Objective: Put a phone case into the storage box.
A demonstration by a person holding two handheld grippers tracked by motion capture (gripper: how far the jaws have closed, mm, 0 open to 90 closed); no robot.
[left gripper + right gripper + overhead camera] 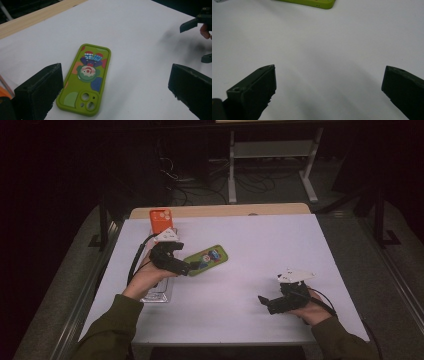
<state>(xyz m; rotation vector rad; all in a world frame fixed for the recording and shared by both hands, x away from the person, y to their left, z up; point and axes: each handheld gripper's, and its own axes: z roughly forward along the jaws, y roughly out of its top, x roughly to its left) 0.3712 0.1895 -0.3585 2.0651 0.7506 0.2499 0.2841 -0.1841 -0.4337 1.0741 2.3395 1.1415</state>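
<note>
At the near edge of the white table, at about five o'clock in the high view, we see the right gripper held low in a person's hand, its jaws released and wide apart with nothing between them; in its own view they frame bare white surface. At about nine o'clock from it, well apart, the left gripper rests in the other hand, its jaws also spread wide and empty. Its tips sit just at the near end of a green phone case, which lies flat and face down near the table's middle. In the left gripper view we see the green phone case between the open jaws, camera cut-outs nearest us, its back printed with a cartoon figure and coloured patches; we can read no writing or brand on it. Farther off, at about eleven o'clock near the far edge, lies an orange phone case. A clear flat tray lies under the left wrist.
</note>
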